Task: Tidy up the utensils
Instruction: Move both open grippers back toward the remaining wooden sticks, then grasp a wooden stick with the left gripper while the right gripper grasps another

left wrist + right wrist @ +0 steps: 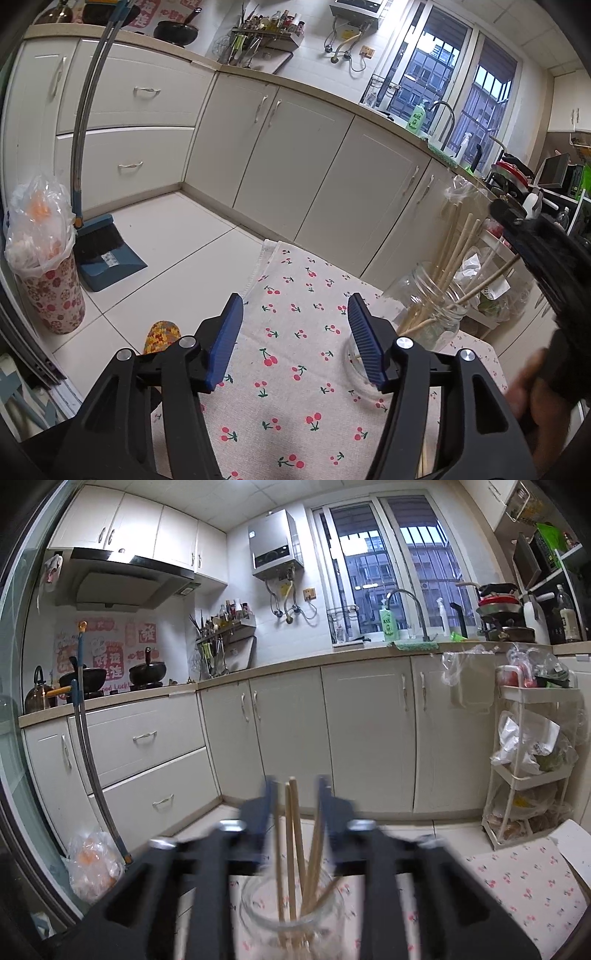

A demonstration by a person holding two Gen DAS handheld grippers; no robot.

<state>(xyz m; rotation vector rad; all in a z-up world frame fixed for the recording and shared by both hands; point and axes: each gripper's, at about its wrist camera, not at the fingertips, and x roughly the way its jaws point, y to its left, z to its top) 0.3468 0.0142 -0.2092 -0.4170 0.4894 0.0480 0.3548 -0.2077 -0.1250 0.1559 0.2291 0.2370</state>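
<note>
Your right gripper (295, 805) stands spread, chopsticks (291, 834) loose between its jaws, upright in the glass jar (258, 915). Your left gripper (295, 332) is spread, empty, left of the jar.

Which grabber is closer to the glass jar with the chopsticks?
Right. The right gripper is right above the jar, its open fingers around the chopsticks. The left gripper sits beside the jar, empty.

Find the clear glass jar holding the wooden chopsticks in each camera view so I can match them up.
Left wrist: the clear glass jar stands right of centre on the cherry-print tablecloth.
Right wrist: the jar sits at bottom centre, below the gripper's fingers.
Shared landmark: the green dish-soap bottle beside the sink tap.
</note>
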